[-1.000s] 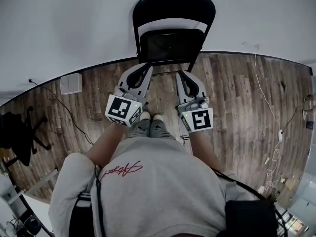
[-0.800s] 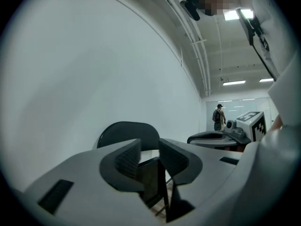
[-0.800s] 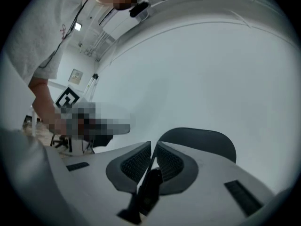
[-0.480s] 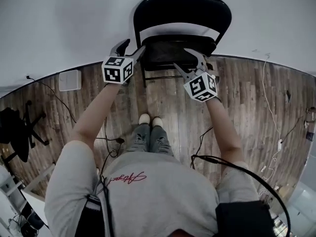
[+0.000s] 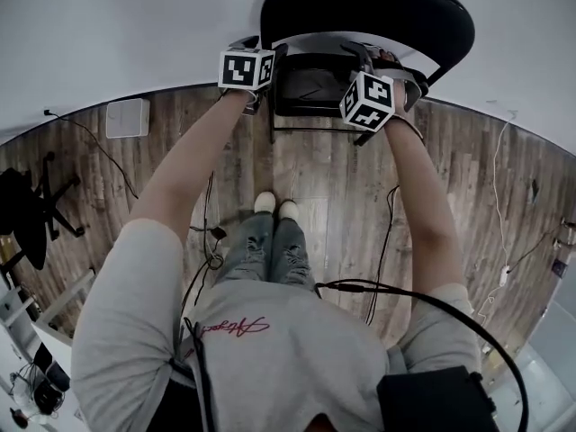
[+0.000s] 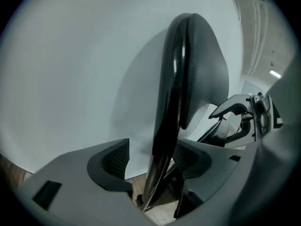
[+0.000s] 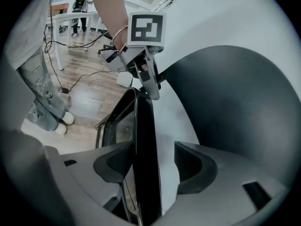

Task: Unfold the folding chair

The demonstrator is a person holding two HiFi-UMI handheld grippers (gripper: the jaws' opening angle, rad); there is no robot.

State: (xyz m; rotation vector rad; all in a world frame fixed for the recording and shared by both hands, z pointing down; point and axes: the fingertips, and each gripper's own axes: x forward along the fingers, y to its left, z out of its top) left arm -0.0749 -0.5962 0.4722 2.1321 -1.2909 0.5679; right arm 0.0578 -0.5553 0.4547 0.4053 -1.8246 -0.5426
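The black folding chair stands folded against the white wall, its backrest [image 5: 369,12] above the seat [image 5: 315,84]. My left gripper [image 5: 264,54] is at the chair's left side. In the left gripper view its jaws are opening, and the chair's frame edge [image 6: 171,102] runs between the pads [image 6: 115,159] without being pressed. My right gripper [image 5: 394,66] is at the chair's right side. In the right gripper view its jaws are also opening, with the seat edge [image 7: 146,149] between them, close to one pad [image 7: 115,166] and clear of the other. The backrest [image 7: 235,107] fills the right there.
A wooden floor [image 5: 333,205] runs up to the wall [image 5: 108,34]. A white box [image 5: 126,118] sits by the wall at left. A black office chair [image 5: 27,214] stands far left. Cables [image 5: 209,232] trail by the person's shoes [image 5: 274,207] and along the right.
Both grippers went from in front of the person's body out to the chair's two sides. Their jaws now straddle the chair's edges. The chair looks closer in view.
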